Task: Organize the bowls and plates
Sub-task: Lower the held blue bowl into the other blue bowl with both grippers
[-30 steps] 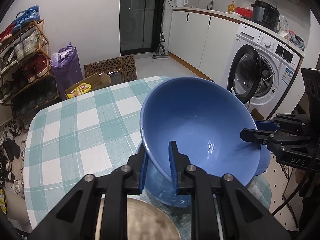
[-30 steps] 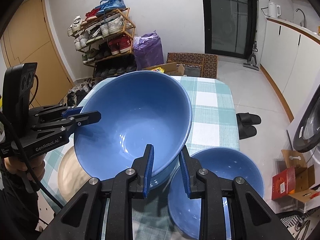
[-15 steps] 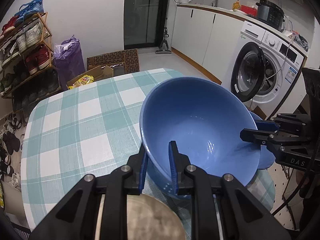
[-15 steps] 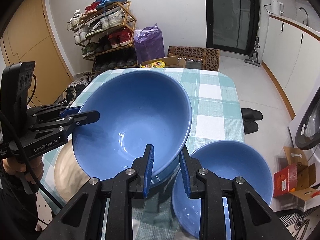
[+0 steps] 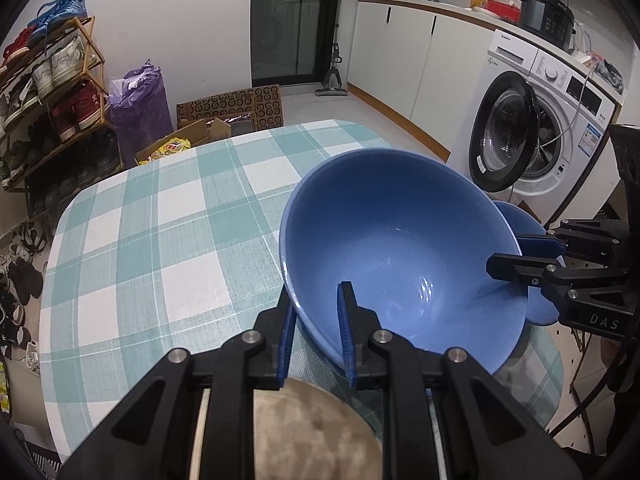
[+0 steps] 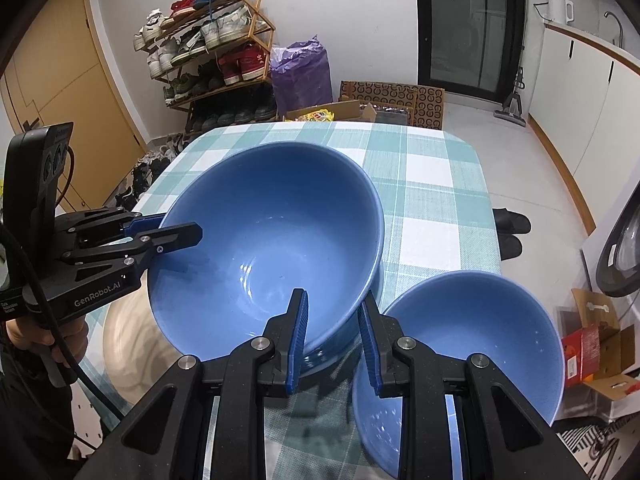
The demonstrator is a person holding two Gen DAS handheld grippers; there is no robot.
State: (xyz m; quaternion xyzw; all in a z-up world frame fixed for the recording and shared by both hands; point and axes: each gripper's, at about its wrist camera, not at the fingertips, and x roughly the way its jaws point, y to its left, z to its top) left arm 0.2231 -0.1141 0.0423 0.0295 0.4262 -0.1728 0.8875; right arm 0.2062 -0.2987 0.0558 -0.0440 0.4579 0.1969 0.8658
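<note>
A large blue bowl point(image 5: 400, 256) point(image 6: 264, 240) hangs tilted just above the checked table point(image 5: 160, 240). My left gripper point(image 5: 316, 296) point(image 6: 180, 228) is shut on its near-left rim, one finger inside the bowl and one outside. On the opposite rim my right gripper point(image 6: 336, 300) point(image 5: 506, 250) is shut the same way. Under the held bowl sits another blue bowl point(image 6: 340, 354), mostly hidden. A smaller blue bowl point(image 6: 472, 340) point(image 5: 516, 216) stands to the right on the table. A beige plate point(image 5: 312, 432) point(image 6: 128, 352) lies at the near-left edge.
The far half of the table's cloth point(image 6: 420, 184) bears nothing. Past the table stand a shoe rack point(image 6: 216, 48), a purple bag point(image 6: 300, 72) and cardboard boxes point(image 6: 392, 100). A washing machine point(image 5: 532, 128) with its door open stands to the right. A hand point(image 6: 36, 336) holds the left gripper.
Both grippers have sunk together with the large blue bowl. It now sits lower over the bowl beneath, which shows less. Both grips are unchanged.
</note>
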